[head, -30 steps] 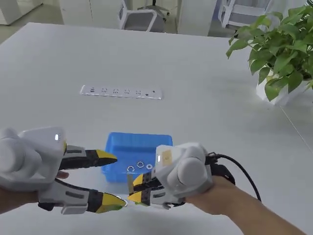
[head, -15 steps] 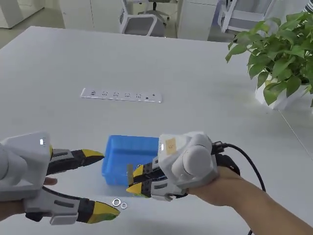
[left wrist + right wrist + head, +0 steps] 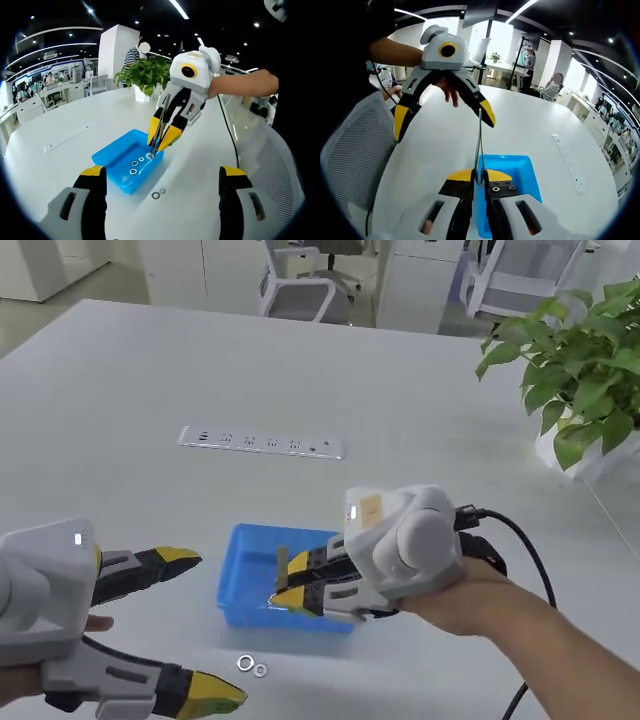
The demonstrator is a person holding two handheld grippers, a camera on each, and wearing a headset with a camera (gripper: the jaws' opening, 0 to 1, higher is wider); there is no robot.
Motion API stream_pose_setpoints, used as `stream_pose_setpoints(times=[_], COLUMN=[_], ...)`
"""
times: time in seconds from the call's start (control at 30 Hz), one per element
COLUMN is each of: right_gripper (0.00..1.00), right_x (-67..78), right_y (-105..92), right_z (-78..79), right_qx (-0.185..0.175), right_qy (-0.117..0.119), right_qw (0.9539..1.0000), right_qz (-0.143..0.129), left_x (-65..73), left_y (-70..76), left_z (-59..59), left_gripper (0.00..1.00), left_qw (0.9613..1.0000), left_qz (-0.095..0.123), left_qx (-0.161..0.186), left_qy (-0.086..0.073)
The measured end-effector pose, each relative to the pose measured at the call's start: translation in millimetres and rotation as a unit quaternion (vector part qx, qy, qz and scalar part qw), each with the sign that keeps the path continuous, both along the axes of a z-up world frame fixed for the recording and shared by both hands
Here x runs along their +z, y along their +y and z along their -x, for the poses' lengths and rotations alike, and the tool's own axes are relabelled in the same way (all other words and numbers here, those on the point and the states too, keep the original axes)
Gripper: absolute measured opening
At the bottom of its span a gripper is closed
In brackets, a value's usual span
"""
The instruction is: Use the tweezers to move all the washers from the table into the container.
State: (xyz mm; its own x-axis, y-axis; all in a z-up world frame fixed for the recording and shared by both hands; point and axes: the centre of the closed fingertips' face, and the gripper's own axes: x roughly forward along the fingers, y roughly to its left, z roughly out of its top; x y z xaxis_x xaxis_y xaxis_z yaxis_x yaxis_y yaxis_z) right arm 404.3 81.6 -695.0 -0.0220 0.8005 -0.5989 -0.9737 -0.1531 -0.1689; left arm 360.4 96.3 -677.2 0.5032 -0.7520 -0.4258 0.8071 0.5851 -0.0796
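Note:
A blue container (image 3: 240,580) sits on the white table, with several washers (image 3: 135,165) lying inside it. Two loose washers (image 3: 252,666) lie on the table just in front of it. My right gripper (image 3: 290,590) is shut on thin metal tweezers (image 3: 479,145), whose tips (image 3: 150,154) hang over the container's inside. I cannot tell whether the tips hold a washer. My left gripper (image 3: 205,630) stands wide open beside the container's left front, holding nothing. In the left gripper view the loose washers (image 3: 159,193) lie between its fingers and a little ahead of them.
A white power strip (image 3: 260,443) lies beyond the container. A potted plant (image 3: 580,370) stands at the table's right edge. A black cable (image 3: 520,560) trails from the right gripper. Office chairs stand past the far edge.
My right gripper has lifted with the tweezers from the table in front of the container to over its inside. The left gripper has dropped back toward the lower left, uncovering the two loose washers.

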Motion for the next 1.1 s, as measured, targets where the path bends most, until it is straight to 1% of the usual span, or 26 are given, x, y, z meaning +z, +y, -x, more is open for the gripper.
stream_pose_setpoints(times=[0.1,0.27,0.47,0.7,0.73,0.8,0.9,1.1], right_gripper=[0.08,0.08,0.08,0.08,0.08,0.08,0.08,0.08], right_x=[-0.9,-3.9,-8.0,-18.8,-21.5,-25.1,-29.2,-35.9], right_y=[0.8,2.6,5.1,6.4,6.2,6.2,6.4,9.5], right_z=[-5.4,-14.4,-23.9,-31.9,-33.2,-35.3,-39.4,-47.8], right_qx=[0.001,0.003,0.005,0.006,0.009,0.011,0.011,0.008], right_qy=[-0.002,-0.002,0.001,0.003,0.0,0.003,0.002,0.006], right_qw=[1.0,1.0,1.0,1.0,1.0,0.9999,0.9999,0.9999], right_qz=[0.0,-0.001,-0.007,-0.002,0.002,0.003,0.006,0.004], left_x=[2.5,4.0,2.3,2.9,2.4,2.6,1.5,0.6], left_y=[2.2,4.7,5.9,7.8,8.2,8.9,10.5,12.9], left_z=[-0.5,-0.4,0.9,-2.3,-2.6,-3.9,-5.2,-6.9], left_gripper=[0.99,0.99,0.99,0.99,0.99,0.99,0.99,0.99], left_qw=[1.0,0.9999,0.9998,0.9997,0.9997,0.9996,0.9996,0.9995], left_qz=[0.004,0.005,0.003,0.005,0.005,0.006,0.006,0.006], left_qx=[0.006,0.013,0.018,0.025,0.026,0.027,0.029,0.031], left_qy=[0.0,-0.001,0.004,-0.001,0.001,-0.002,-0.001,0.0])
